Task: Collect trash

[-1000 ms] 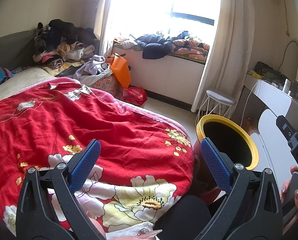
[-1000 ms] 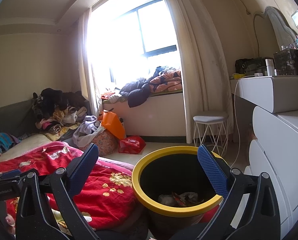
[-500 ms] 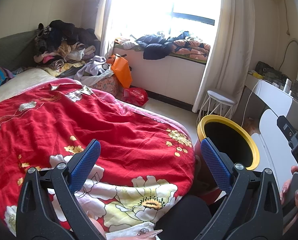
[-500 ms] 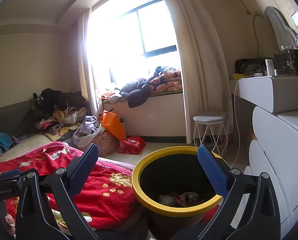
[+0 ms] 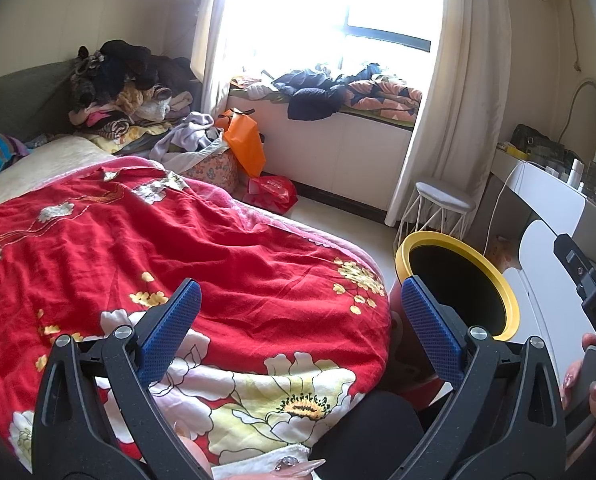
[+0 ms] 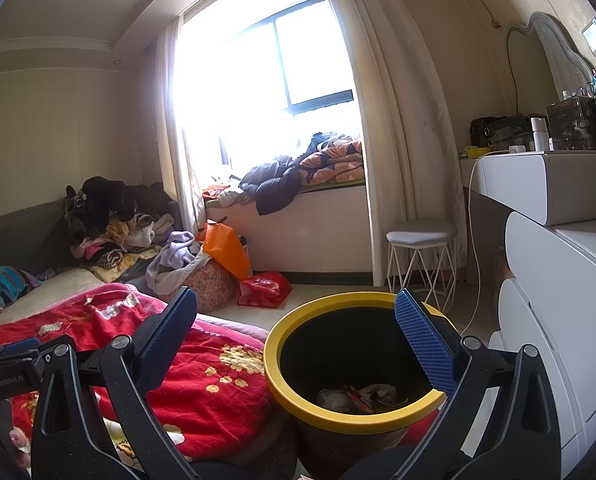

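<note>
1. Hanging wide open and empty, the left claw point(image 5: 296, 320) sits above the red floral quilt on the bed point(image 5: 218, 280), and the right claw point(image 6: 296, 336) is equally spread with nothing between its blue pads, poised over the round black bin with a yellow rim point(image 6: 298, 396).
2. The task's thing, crumpled paper and wrapper trash point(image 6: 358, 394), already lies at the bottom of that bin, at about 5 o'clock in the right wrist view; in the left wrist view the bin point(image 5: 498, 280) stands at 3 o'clock, just beside the bed's edge.
3. Risk: I judge that a low reach with the right claw could catch the yellow rim and tip the bin, since it stands close against the hanging quilt.
4. Risk: loose trash on the quilt, if any, could be grabbed together with a fold of fabric, dragging the cover.
5. Risk: the red plastic bag on the floor point(image 6: 264, 288) and the orange bag point(image 6: 226, 252) at 10 o'clock from the bin might be mistaken for trash; whether they are, I cannot tell.
6. Hidden: the bin's base, the floor near the bed and whatever lies under both claws are cut off.
7. Hard to make out: the window glare washes out the sill, and no further trash is visible on the bed.
</note>
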Motion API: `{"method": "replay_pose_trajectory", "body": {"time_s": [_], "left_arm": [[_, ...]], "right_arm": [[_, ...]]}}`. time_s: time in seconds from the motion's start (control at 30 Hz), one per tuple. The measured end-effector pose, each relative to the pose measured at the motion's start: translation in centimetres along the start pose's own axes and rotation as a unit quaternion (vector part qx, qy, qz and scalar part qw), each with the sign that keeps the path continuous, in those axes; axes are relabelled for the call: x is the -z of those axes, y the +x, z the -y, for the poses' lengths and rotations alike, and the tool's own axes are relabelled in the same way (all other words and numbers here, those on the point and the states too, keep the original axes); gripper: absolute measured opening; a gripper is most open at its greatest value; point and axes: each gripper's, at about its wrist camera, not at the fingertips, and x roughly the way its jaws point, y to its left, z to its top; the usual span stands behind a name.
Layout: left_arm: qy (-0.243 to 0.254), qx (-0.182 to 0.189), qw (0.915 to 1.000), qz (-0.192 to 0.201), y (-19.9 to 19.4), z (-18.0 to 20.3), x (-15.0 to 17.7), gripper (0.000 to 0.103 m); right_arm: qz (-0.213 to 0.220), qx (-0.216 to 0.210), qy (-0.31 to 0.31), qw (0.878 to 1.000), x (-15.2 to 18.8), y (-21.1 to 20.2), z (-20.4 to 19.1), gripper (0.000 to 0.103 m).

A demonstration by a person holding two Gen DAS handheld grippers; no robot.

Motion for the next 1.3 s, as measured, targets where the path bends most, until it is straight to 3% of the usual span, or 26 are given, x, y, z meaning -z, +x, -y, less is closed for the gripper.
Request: {"method": "replay_pose_trajectory", "body": {"time_s": [0.33, 0.53, 0.67, 0.77, 0.83, 0.87, 0.93, 0.97, 1.0, 1.07, 1.1, 1.17, 1.23, 1.3], "left_arm": [[-0.004, 0.002, 1.0000, 0.005, -0.3, -0.3, -0.4, 0.092], [-0.016, -0.018, 0.9996, 0.010, -0.9, -0.6, -1.4, 0.092], [-0.047, -0.032, 0.9984, -0.001, -1.2, -3.1, -2.0, 0.092], [-0.095, -0.087, 0.9913, -0.029, -1.3, -7.9, -1.7, 0.092], [-0.127, -0.146, 0.9800, -0.047, -1.5, -12.2, -1.1, 0.092], [-0.144, -0.189, 0.9697, -0.055, -2.0, -14.9, -0.5, 0.092], [-0.173, -0.271, 0.9436, -0.079, -2.9, -20.2, 0.8, 0.092], [-0.186, -0.308, 0.9285, -0.093, -3.4, -22.6, 1.6, 0.092], [-0.202, -0.349, 0.9086, -0.108, -4.2, -25.5, 2.6, 0.092], [-0.235, -0.408, 0.8726, -0.128, -5.9, -30.3, 4.6, 0.092], [-0.258, -0.432, 0.8523, -0.142, -6.8, -32.9, 5.9, 0.092], [-0.287, -0.459, 0.8279, -0.146, -7.9, -36.0, 7.6, 0.092], [-0.300, -0.472, 0.8167, -0.142, -8.5, -38.1, 9.2, 0.092], [-0.302, -0.480, 0.8093, -0.151, -8.1, -39.0, 10.5, 0.092]], "right_arm": [[0.000, -0.002, -0.001, 1.000, 0.0, 0.0, -0.1, 0.096], [-0.007, -0.014, -0.014, 1.000, -0.3, 0.4, -1.5, 0.097], [-0.040, -0.066, -0.024, 0.997, -1.0, 1.5, -4.2, 0.097], [-0.112, -0.158, -0.055, 0.980, -1.1, 4.3, -10.2, 0.097], [-0.159, -0.212, -0.087, 0.960, -0.4, 5.9, -15.0, 0.097], [-0.184, -0.241, -0.104, 0.947, 0.2, 6.7, -17.7, 0.097], [-0.263, -0.331, -0.136, 0.896, 2.6, 8.4, -25.0, 0.097], [-0.303, -0.361, -0.149, 0.869, 4.3, 9.1, -28.8, 0.097], [-0.325, -0.378, -0.162, 0.852, 5.6, 9.3, -31.3, 0.097], [-0.380, -0.418, -0.204, 0.799, 9.7, 9.3, -38.5, 0.097], [-0.392, -0.429, -0.224, 0.783, 11.1, 8.9, -40.8, 0.097], [-0.405, -0.454, -0.267, 0.747, 15.0, 7.5, -46.2, 0.097], [-0.408, -0.453, -0.284, 0.740, 17.7, 6.8, -49.1, 0.097], [-0.393, -0.424, -0.321, 0.750, 21.0, 6.6, -50.7, 0.098]]}}
